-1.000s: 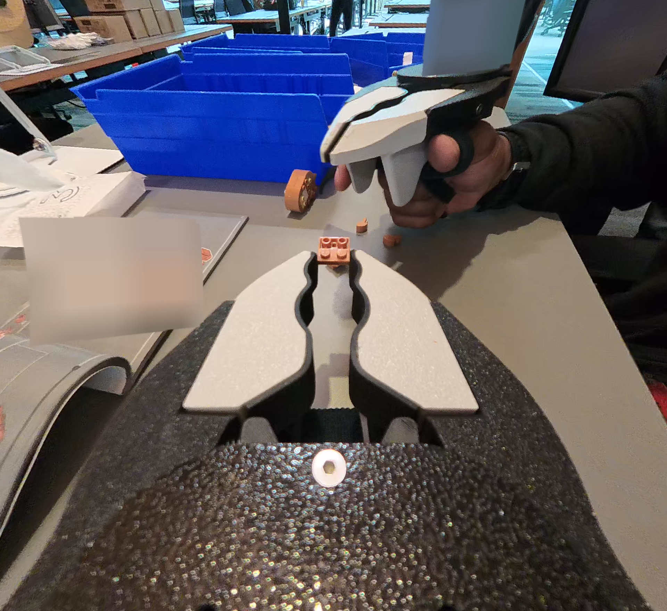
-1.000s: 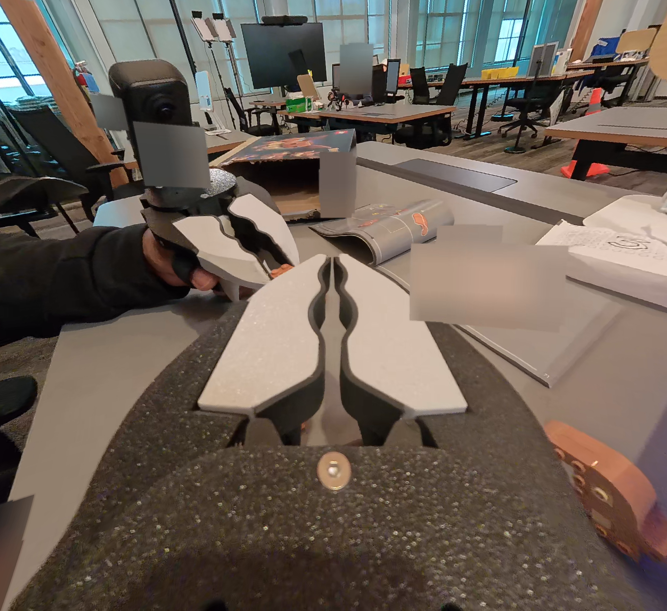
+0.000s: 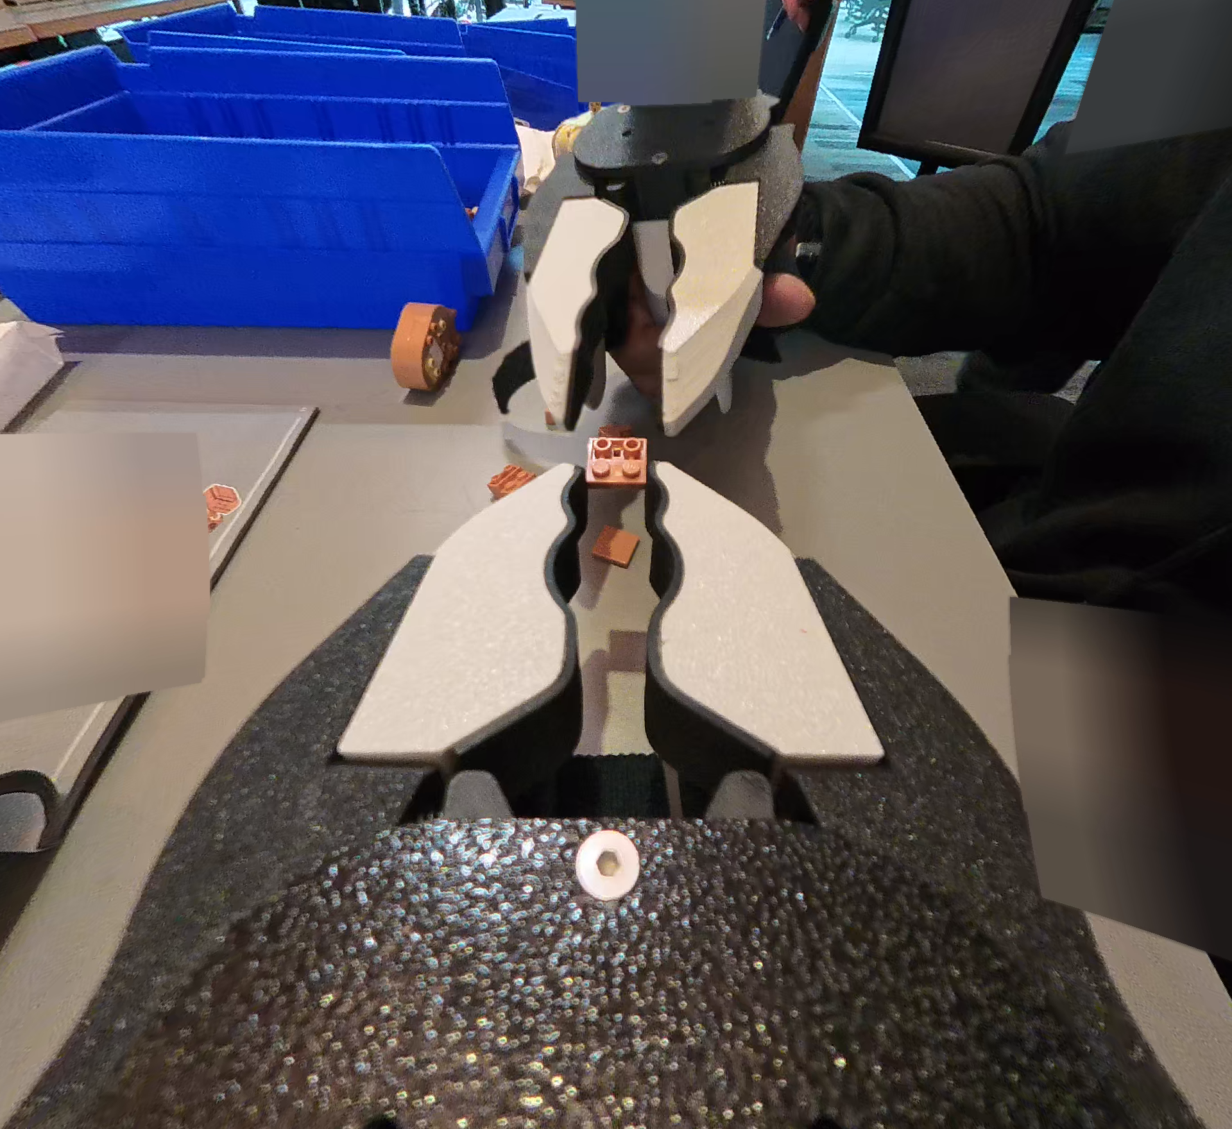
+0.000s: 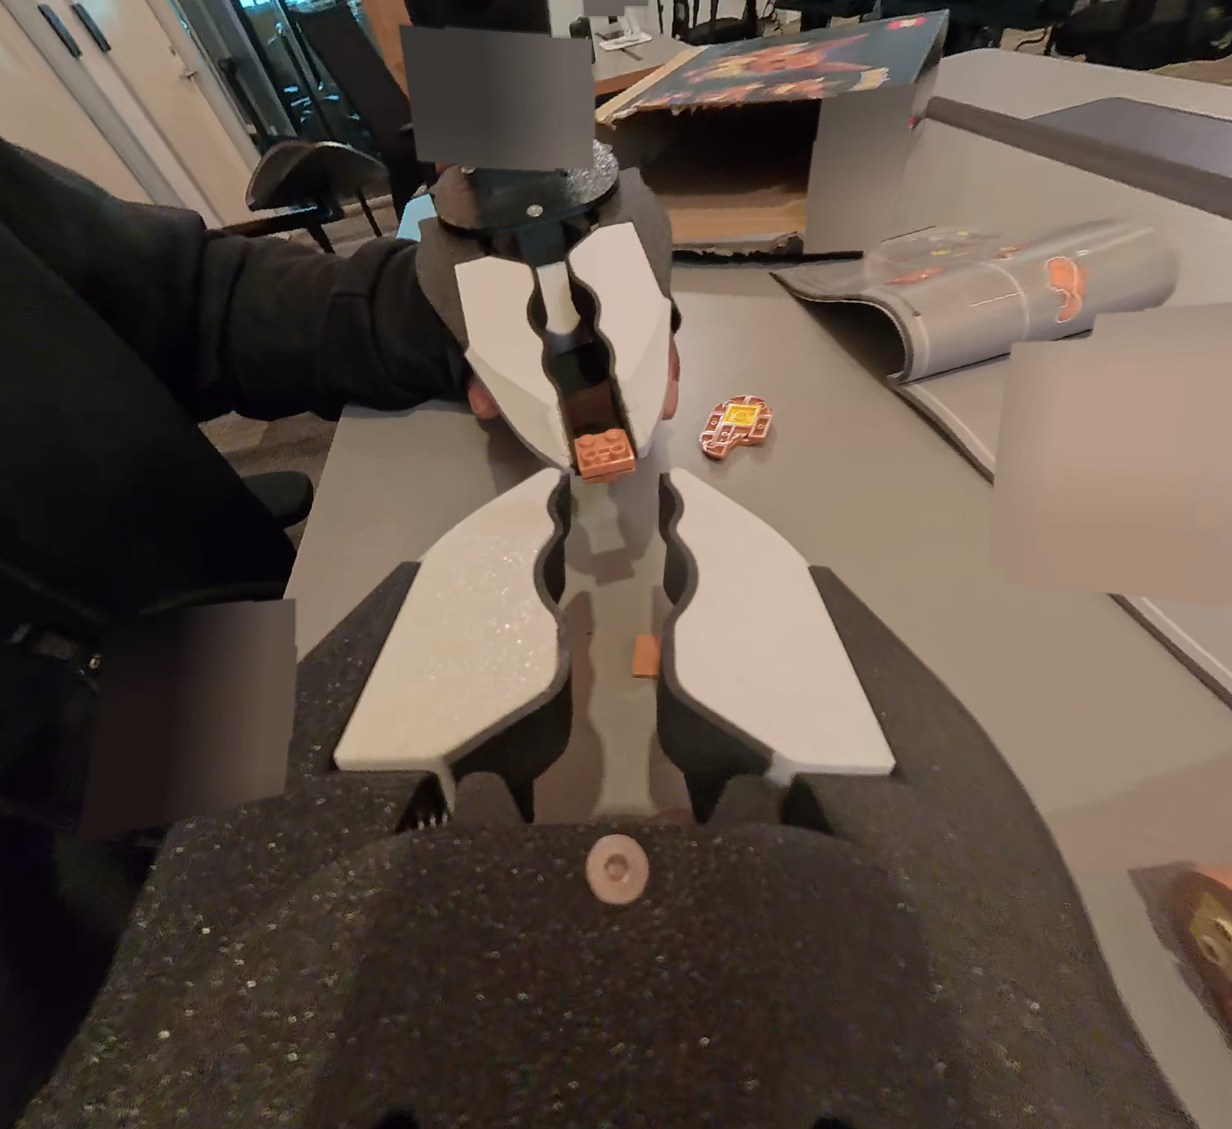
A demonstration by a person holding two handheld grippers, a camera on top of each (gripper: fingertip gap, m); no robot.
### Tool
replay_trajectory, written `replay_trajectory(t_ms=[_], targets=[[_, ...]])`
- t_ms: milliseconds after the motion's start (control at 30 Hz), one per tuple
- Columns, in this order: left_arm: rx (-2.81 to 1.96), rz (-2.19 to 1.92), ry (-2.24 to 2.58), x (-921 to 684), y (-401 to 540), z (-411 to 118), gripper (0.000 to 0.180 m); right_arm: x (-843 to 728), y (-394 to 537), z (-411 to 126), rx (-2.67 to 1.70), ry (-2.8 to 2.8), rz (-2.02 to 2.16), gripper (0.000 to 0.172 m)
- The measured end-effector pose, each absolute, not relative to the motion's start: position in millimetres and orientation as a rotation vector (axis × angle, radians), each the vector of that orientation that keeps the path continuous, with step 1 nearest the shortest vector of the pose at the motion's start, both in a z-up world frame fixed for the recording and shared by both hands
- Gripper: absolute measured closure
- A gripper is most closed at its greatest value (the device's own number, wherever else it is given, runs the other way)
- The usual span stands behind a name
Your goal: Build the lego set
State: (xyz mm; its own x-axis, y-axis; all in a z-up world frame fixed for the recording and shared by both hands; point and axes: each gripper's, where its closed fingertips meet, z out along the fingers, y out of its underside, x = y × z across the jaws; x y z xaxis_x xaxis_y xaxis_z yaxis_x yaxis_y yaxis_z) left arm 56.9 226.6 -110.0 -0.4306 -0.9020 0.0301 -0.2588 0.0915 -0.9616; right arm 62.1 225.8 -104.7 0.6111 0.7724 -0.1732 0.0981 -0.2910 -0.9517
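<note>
brick: small copper-brown studded brick, pinched at the tips of the left gripper and lifted off the grey table; also seen in the right wrist view.
left fingers: both pads pressed on the brick's sides.
right gripper: faces the brick, just beyond it; its fingers are spread with nothing between them.
progress: brick is lifted and met by the spread right gripper. No joining is visible.
loose parts: a flat tile and a small piece lie on the table under the grippers. A round brown assembly rests against the bins, and a flat part with a yellow centre lies apart.
bins: blue bins; contents hidden by their walls.
box: open cardboard box on its side; inside looks empty.
booklet: open booklet beside the box.
</note>
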Motion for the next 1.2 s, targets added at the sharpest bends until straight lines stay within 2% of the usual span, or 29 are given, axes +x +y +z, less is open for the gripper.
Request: replay_trajectory(t_ms=[300,700,800,967,1067,1200], targets=[[-1.129,-1.385,1.835,56,218,-114,0.164,53,221,-112,-1.777,-0.767,0.793,0.155],[-1.153,-1.374,1.820,56,221,-115,0.164,53,226,-111,-1.779,-0.724,0.754,0.155],[-1.167,-1.374,1.789,56,224,-113,0.164,62,231,-95,-1.769,-0.549,0.702,0.151],[-1.189,-1.358,1.763,54,231,-113,0.164,99,223,-65,-1.641,-0.224,0.419,0.161],[-1.208,-1.351,1.757,56,234,-113,0.164,119,217,-67,-1.612,-0.057,0.276,0.172],[-1.219,-1.335,1.753,57,235,-115,0.164,139,213,-80,-1.621,0.114,0.220,0.172]])
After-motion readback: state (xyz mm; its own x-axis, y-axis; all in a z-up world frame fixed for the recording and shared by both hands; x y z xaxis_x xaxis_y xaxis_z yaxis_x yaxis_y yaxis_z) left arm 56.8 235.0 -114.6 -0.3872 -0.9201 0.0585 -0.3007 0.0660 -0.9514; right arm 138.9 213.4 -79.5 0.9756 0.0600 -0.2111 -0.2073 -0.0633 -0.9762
